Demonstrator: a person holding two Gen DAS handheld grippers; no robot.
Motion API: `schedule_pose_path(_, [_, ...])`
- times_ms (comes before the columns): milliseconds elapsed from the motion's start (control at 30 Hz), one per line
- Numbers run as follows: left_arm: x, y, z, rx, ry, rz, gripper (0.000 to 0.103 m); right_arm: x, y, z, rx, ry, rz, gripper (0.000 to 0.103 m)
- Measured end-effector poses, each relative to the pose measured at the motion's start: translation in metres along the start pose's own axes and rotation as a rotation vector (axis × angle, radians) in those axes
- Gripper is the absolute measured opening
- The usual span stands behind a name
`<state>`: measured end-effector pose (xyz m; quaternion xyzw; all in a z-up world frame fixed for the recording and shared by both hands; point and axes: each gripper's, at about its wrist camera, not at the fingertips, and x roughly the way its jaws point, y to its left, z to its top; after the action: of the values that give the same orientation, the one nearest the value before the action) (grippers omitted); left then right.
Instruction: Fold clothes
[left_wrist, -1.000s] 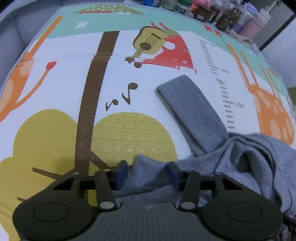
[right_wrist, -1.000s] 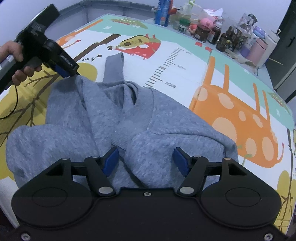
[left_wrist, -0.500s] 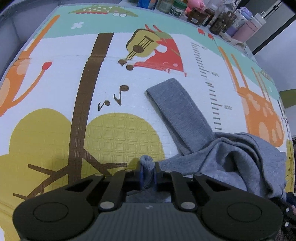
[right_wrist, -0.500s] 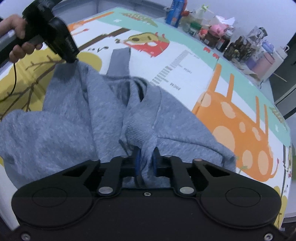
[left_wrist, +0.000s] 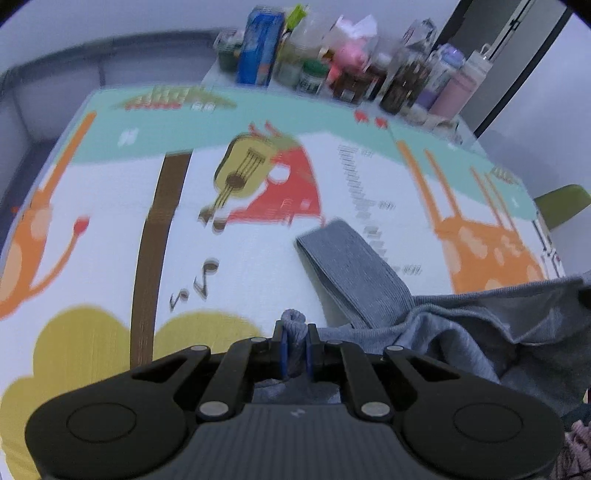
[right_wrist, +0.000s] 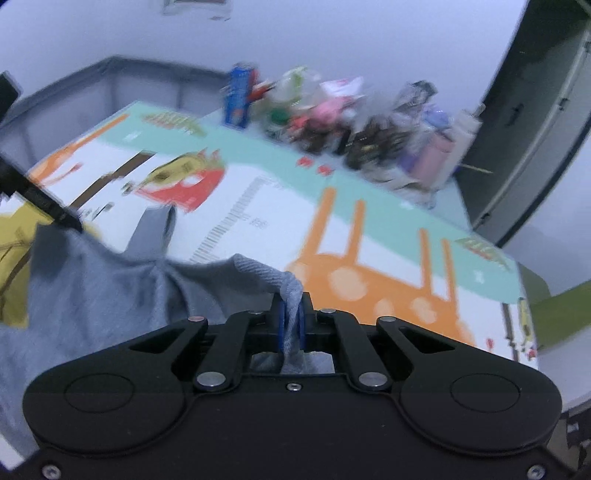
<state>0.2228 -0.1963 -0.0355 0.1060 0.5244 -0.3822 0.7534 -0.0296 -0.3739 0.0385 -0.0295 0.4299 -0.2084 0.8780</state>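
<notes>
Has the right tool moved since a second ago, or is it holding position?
Yes. The right tool, shut on the grey sweatshirt, has lifted: the play mat sits lower and the wall now fills the view.

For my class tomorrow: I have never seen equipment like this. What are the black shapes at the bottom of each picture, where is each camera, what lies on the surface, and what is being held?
No robot here: a person holds one handheld tool in each hand. Each picture comes from a fisheye camera on a tool, looking forward along its two fingers; the black shape is the tool's body. In the left view, the left tool is shut on a bunch of the grey sweatshirt. In the right view, the right tool pinches another part of it. The garment lies partly on a cartoon play mat, one ribbed sleeve end stretched flat. Bottles and jars, blurred, stand along the far edge.
</notes>
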Motion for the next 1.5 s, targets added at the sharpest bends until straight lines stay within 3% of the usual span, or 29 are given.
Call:
schedule_pose_path(300, [-0.013, -0.033, 0.044, 0.050, -0.100, 0.000, 0.009, 0.025, -0.067, 0.029, 0.136, -0.044, -0.088, 0.005])
schedule_pose_path(433, [-0.002, -0.046, 0.060, 0.061, -0.092, 0.033, 0.010, 0.043, -0.088, 0.027, 0.237, -0.015, -0.092, 0.006])
schedule_pose_path(533, [0.009, -0.052, 0.066, 0.057, -0.079, 0.104, 0.015, 0.056, -0.103, 0.025, 0.313, 0.006, -0.095, 0.013])
schedule_pose_path(667, [0.010, -0.057, 0.069, 0.079, -0.105, 0.205, 0.021, 0.073, -0.122, 0.022, 0.407, 0.032, -0.097, 0.038])
schedule_pose_path(767, [0.007, -0.056, 0.069, 0.077, -0.091, 0.192, 0.022, 0.067, -0.113, 0.016, 0.390, 0.018, -0.091, 0.038])
schedule_pose_path(900, [0.002, -0.059, 0.057, 0.107, -0.076, 0.158, 0.025, 0.051, -0.102, 0.008, 0.390, 0.003, -0.058, 0.039])
schedule_pose_path(1133, [-0.006, -0.073, 0.022, 0.163, -0.035, 0.102, 0.043, 0.008, -0.087, -0.012, 0.394, -0.015, 0.003, 0.045])
schedule_pose_path(1233, [-0.007, -0.078, 0.003, 0.210, -0.012, 0.107, 0.044, -0.011, -0.081, -0.023, 0.394, -0.010, 0.041, 0.047])
schedule_pose_path(1500, [-0.016, -0.068, -0.046, 0.225, 0.056, 0.089, 0.051, -0.042, -0.034, -0.077, 0.376, 0.062, 0.152, 0.050])
